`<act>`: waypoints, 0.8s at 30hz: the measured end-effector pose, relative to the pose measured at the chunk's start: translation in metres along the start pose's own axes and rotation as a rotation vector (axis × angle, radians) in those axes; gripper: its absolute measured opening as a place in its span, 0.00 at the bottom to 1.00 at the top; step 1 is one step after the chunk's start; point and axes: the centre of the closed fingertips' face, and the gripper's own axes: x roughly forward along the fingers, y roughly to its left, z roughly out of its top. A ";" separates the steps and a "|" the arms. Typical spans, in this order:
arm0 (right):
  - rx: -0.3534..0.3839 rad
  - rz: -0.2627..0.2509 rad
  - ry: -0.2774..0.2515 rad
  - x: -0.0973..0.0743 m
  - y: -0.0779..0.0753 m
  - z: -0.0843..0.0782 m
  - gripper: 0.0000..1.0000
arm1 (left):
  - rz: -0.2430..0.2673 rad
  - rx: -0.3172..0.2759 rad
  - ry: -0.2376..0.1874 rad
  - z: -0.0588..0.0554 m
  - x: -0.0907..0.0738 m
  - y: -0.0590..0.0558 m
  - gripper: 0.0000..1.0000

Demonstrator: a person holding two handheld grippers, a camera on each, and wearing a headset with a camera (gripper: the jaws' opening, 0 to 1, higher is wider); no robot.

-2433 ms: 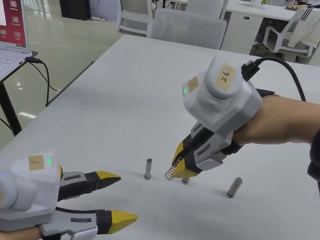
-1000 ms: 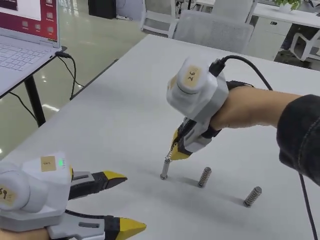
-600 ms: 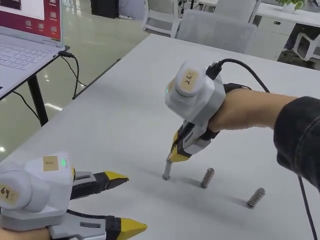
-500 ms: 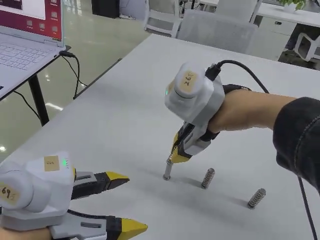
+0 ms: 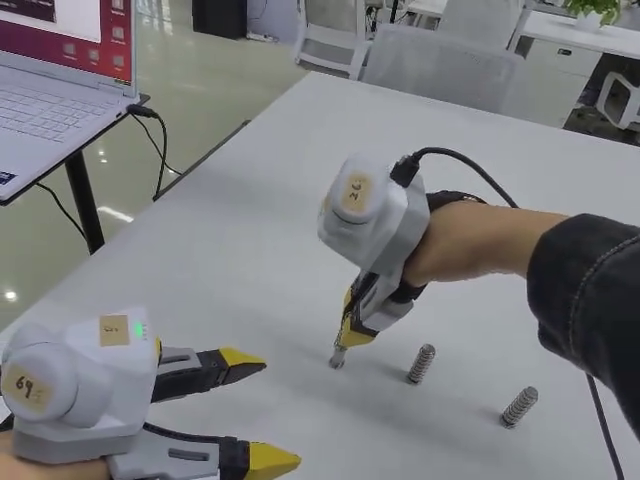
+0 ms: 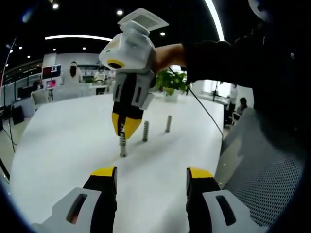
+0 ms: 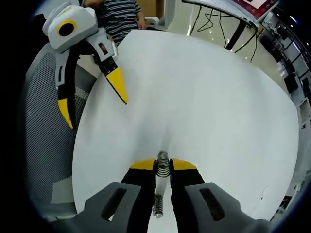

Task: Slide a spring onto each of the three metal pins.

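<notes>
On the white table [image 5: 250,220] stand three small pins in a row. The middle pin [image 5: 421,363] and the right pin [image 5: 519,406] each wear a spring. My right gripper [image 5: 348,338] is shut on a third spring [image 7: 163,165] and holds it low over the left pin [image 5: 338,356], tips pointing down. In the left gripper view that spring and pin [image 6: 123,144] stand under the right gripper [image 6: 125,127], with the two sprung pins [image 6: 145,131] [image 6: 168,123] behind. My left gripper [image 5: 262,412] rests open near the table's front edge, with nothing between its fingers [image 6: 104,175].
An open laptop [image 5: 50,90] sits on a side stand to the left, its cable [image 5: 160,140] hanging by the table's left edge. Office chairs [image 5: 440,60] stand beyond the far edge. A cable [image 5: 450,160] trails from the right gripper.
My right gripper carried the spring from beside the middle pin to the left pin and has lowered it down over that pin. The left gripper stayed open in place.
</notes>
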 end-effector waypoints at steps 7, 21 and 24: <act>-0.004 0.002 0.019 0.011 0.001 -0.001 0.08 | 0.009 -0.004 0.000 -0.001 -0.002 0.001 0.52; 0.009 -0.001 0.031 0.023 0.001 -0.006 0.08 | 0.011 -0.002 0.002 0.002 -0.001 0.001 0.52; 0.014 -0.003 0.025 0.023 0.000 -0.005 0.09 | 0.013 -0.004 0.002 0.002 -0.001 0.001 0.52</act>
